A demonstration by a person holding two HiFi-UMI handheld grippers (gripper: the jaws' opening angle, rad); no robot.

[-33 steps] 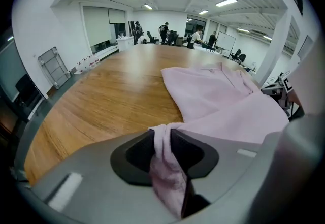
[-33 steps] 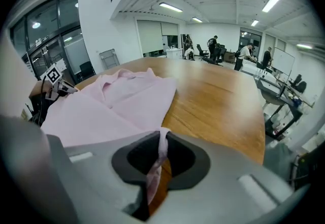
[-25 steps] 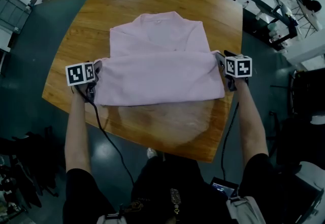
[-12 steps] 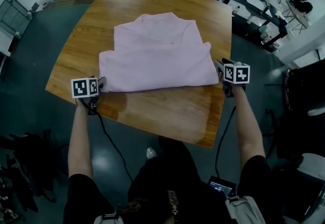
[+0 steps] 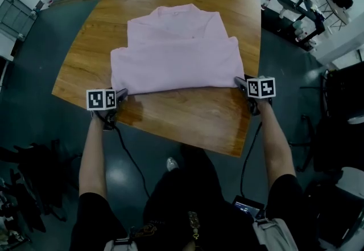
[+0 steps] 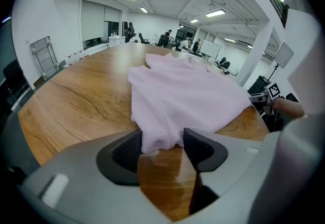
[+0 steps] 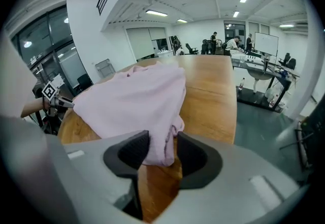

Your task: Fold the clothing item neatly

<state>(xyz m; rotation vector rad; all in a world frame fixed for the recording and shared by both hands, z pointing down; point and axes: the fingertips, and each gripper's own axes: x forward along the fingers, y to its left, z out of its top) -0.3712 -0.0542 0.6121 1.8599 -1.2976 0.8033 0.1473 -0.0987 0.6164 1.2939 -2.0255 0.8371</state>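
Pink garment (image 5: 179, 50): folded to a wide rectangle, with a narrower collar part showing past its far edge; lies flat on the wooden table (image 5: 187, 122), on the middle and far part of the top
Garment near edge: runs straight across the table from one gripper to the other; bare glossy wood between it and the table's near rim
Left gripper (image 5: 118, 95): at the near left corner of the garment, close to the table's left rim, pointing forward and steeply down; marker cube (image 5: 101, 99) on top
Left jaws: released, standing wide, just been opening; corner of the pink cloth lies loose between the pads, tip resting on the wood, not pinched
Right gripper (image 5: 242, 83): at the near right corner of the garment, by the table's right rim, also tilted down; own marker cube (image 5: 262, 87) on top
Right jaws: released, just been opening; bunched corner of the pink cloth hangs between the pads, small gap on the right-hand pad side, no squeeze seen
Forearms (image 5: 94, 153): bare, stretched out from the bottom of the head view, one to each gripper
Cable (image 5: 128, 159): dark, trailing from the left gripper down over the dark floor (image 5: 34, 102)
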